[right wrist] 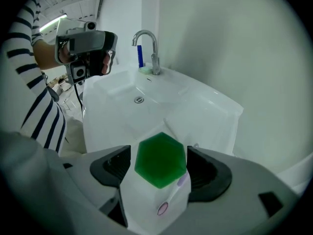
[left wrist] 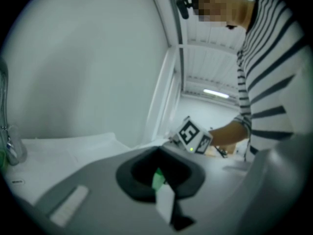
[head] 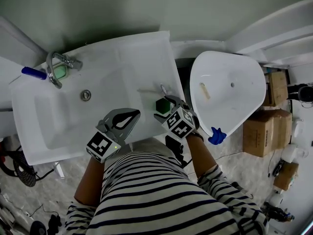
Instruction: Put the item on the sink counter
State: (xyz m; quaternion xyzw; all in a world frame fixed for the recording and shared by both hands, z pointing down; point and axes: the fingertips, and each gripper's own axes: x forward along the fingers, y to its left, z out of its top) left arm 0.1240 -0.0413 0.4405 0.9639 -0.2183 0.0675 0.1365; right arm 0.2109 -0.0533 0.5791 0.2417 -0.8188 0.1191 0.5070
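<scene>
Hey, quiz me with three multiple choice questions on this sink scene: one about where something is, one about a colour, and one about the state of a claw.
1. Where does the right claw hang?
A. over the drain
B. over the right side of the sink counter
C. over the faucet

2. What colour is the hexagonal cap of the item between the right claw's jaws?
A. blue
B. red
C. green

3. How do the jaws of the left claw stand?
A. tips together
B. wide apart
C. clamped on the faucet

Answers:
1. B. The head view shows it above the flat counter at the sink's right side.
2. C. The right gripper view shows a green hexagon on a white body.
3. A. The head view shows the two tips meeting.
</scene>
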